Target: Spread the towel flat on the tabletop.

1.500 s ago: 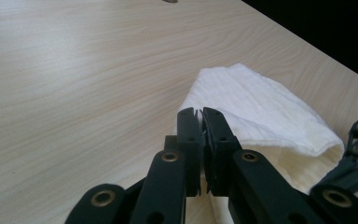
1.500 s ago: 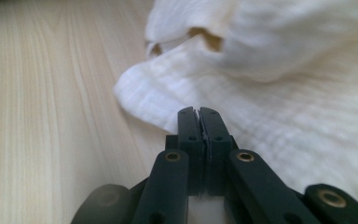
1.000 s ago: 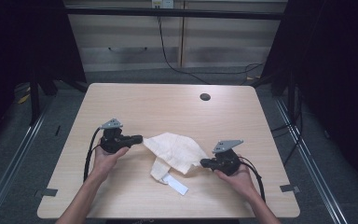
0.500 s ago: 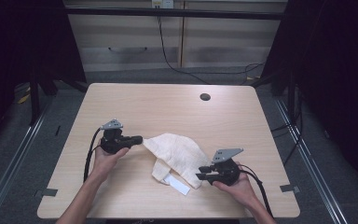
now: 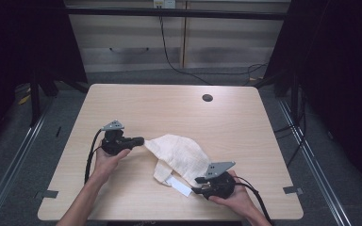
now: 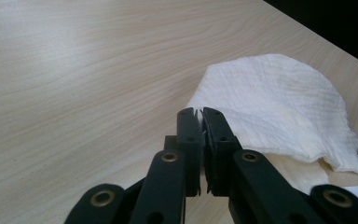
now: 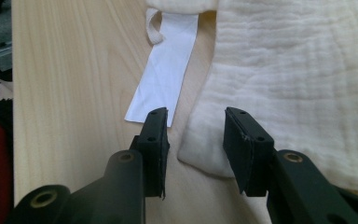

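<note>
The left gripper lies low over the wooden table, held by the person's left hand, and its jaws point toward the cream cloth in the middle of the table. In the left gripper view the two black jaws are pressed together on the near corner of the cloth, and a thin edge of the fabric shows between the tips. The cloth is crumpled, with a folded lower part, and a white label strip sticks out from under it toward the person's edge of the table. Behind the cloth there is only a small dark round hole in the tabletop, well apart from everything, so nothing stands between the grippers and the cloth. Beyond the table, cables hang before a pale cabinet.

The right gripper is near the front right part of the table, in the right hand. In the right gripper view its jaws are clearly apart, and they stand on both sides of the lower corner of the cloth. The label lies just beside the left jaw. I cannot tell whether the pads already touch the fabric.
</note>
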Motion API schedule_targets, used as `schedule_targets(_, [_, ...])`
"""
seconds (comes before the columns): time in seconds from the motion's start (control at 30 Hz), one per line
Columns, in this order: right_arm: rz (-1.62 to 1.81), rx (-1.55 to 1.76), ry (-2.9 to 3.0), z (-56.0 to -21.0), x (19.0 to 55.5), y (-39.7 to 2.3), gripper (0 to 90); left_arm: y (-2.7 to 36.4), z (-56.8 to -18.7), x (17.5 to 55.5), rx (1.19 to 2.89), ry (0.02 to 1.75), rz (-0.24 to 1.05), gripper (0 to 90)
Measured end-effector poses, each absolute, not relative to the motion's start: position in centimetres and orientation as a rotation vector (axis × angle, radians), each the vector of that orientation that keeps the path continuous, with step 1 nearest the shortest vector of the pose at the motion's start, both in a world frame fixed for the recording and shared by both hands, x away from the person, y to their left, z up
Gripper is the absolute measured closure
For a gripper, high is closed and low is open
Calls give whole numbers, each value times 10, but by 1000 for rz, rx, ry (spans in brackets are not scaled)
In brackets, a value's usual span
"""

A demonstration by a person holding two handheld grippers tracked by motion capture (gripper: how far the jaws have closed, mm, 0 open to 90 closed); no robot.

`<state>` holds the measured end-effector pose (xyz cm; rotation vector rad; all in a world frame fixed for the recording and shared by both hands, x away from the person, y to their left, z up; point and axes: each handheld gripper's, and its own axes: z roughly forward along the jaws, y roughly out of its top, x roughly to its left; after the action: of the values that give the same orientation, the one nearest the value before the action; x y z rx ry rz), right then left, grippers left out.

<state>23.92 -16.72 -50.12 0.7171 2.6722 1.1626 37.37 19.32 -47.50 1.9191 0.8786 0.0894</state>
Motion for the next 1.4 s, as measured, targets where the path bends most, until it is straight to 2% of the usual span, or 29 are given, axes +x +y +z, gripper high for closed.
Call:
schedule_targets(0.07, [1141, 689, 2648, -502, 238, -166, 719, 193, -475, 374, 1921, 879, 93, 860])
schedule_targets(0.13, [1156, 698, 2631, -503, 240, -167, 840, 194, -474, 373, 1921, 878, 92, 860])
schedule_targets(0.2, [1173, 747, 2637, -503, 244, -169, 869, 194, -474, 374, 1919, 874, 94, 860])
schedule_targets(0.33, [1208, 789, 2604, -497, 248, -173, 874, 197, -473, 374, 1908, 874, 87, 861])
schedule_targets(0.57, [1408, 895, 2399, -462, 266, -199, 878, 201, -459, 372, 1861, 838, 90, 863])
schedule_targets(1.03, [1519, 900, 2135, -392, 279, -234, 879, 209, -410, 354, 1789, 711, 150, 868])
schedule_targets(1.4, [1585, 894, 2030, -362, 285, -241, 879, 207, -372, 335, 1753, 611, 191, 870])
